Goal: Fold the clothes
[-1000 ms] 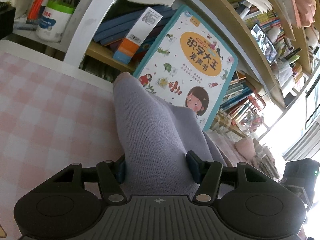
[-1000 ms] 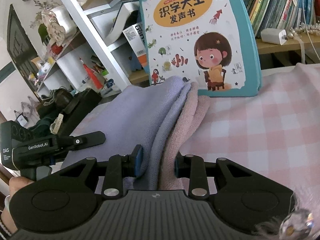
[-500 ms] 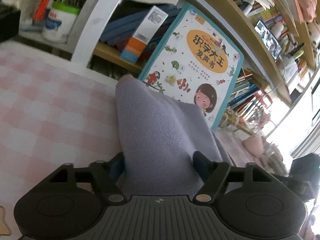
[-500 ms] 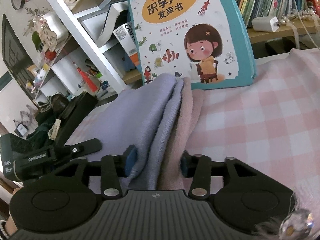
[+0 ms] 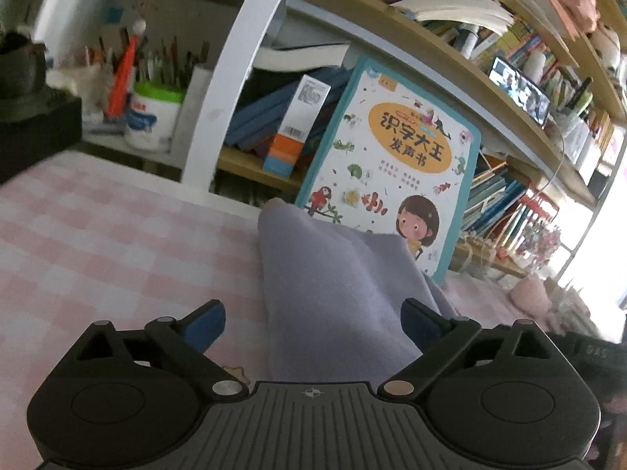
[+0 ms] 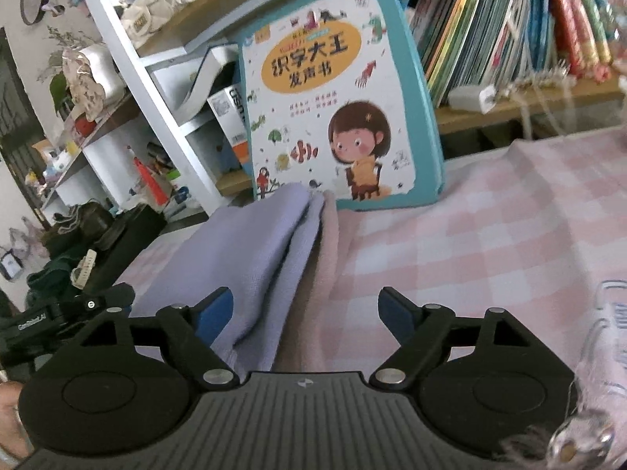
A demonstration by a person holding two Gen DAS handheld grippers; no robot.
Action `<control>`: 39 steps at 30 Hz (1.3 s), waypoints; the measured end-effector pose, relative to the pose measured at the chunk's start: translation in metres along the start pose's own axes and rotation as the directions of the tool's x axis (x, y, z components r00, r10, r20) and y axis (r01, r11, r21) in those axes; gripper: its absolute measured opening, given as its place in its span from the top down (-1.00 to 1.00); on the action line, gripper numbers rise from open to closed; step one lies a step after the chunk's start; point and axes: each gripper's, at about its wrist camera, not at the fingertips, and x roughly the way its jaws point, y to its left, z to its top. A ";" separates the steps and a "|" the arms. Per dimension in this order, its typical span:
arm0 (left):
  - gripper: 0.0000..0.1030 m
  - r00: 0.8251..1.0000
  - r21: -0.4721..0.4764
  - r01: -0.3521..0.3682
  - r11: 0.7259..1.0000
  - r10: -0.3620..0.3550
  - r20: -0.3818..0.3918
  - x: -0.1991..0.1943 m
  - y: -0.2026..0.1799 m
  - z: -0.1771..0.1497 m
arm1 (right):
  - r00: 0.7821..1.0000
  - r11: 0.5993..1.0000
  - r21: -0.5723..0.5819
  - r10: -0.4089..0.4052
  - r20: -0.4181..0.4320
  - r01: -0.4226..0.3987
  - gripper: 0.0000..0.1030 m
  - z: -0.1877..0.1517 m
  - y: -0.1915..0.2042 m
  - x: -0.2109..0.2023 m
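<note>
Your left gripper (image 5: 313, 323) and right gripper (image 6: 305, 311) both gape around one soft, folded lilac knit (image 6: 250, 250) near the checked desk's (image 6: 490, 235) back edge.

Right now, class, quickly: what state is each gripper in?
Left gripper: open, jaws wide either side of the lilac garment, gripping nothing.
Right gripper: open, jaws spread around the folded garment edge, gripping nothing.

Both your wrist cameras sit low and close, facing the picture book (image 5: 386, 180) (image 6: 333, 117) from its left and right.
</note>
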 end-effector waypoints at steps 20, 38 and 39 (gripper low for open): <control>-0.94 0.988 0.215 -0.145 0.966 0.131 0.076 -0.034 -0.061 -0.046 | 0.974 0.942 -0.263 -0.173 0.144 0.206 -0.80 -0.054 0.050 -0.038; -0.99 0.979 0.223 -0.196 0.955 0.177 0.105 -0.039 -0.066 -0.056 | 0.960 0.912 -0.315 -0.217 0.178 0.264 -0.96 -0.068 0.061 -0.039; -0.99 0.977 0.226 -0.205 0.952 0.184 0.110 -0.040 -0.067 -0.056 | 0.960 0.911 -0.316 -0.217 0.177 0.264 -0.97 -0.068 0.061 -0.039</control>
